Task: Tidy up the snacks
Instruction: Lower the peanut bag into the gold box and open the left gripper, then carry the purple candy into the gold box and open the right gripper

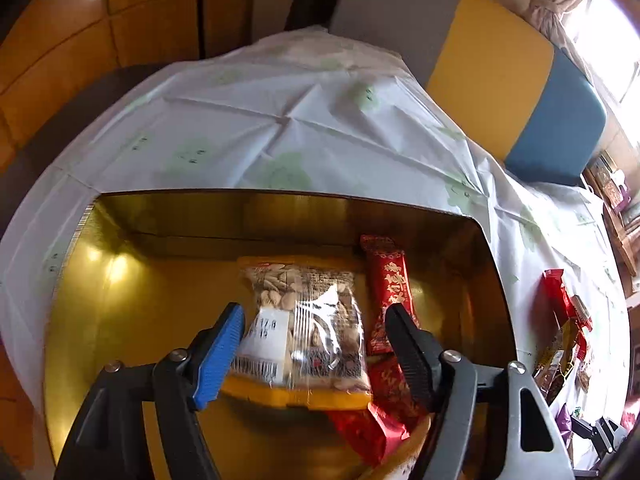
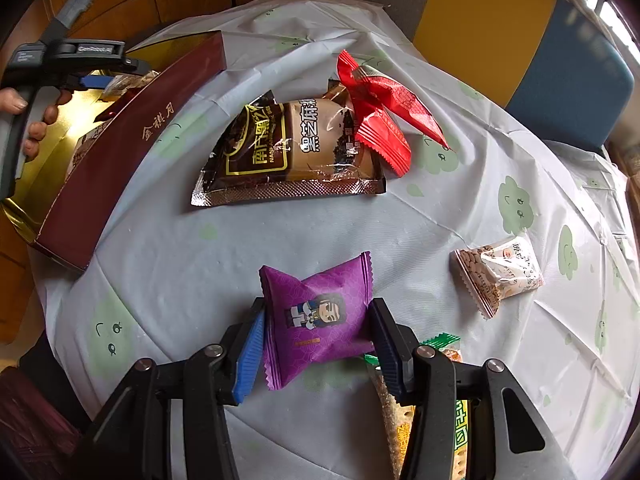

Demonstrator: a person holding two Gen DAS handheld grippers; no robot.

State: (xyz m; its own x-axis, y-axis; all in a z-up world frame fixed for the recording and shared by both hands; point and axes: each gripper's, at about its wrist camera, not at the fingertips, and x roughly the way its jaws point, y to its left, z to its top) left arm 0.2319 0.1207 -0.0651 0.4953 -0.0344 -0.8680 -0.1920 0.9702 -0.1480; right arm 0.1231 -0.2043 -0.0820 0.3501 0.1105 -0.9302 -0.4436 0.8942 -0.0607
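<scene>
My left gripper (image 1: 315,312) hangs open inside a gold-lined box (image 1: 160,300). A clear packet of nuts (image 1: 304,320) with an orange edge lies between its fingers; the right finger stands clear of the packet. Red snack packets (image 1: 388,284) lie beside it in the box. In the right wrist view the box shows its maroon wall (image 2: 132,136) at the left, with a hand (image 2: 40,120) holding the left gripper over it. My right gripper (image 2: 319,308) is shut on a purple snack packet (image 2: 320,320) with a cartoon figure, over the white tablecloth.
On the cloth lie a brown sesame packet (image 2: 296,152), two red packets (image 2: 384,112), a small clear packet of peanuts (image 2: 496,272) and a green-edged cracker pack (image 2: 400,420) under my right finger. A grey, yellow and blue cushioned seat (image 2: 480,28) stands beyond the table.
</scene>
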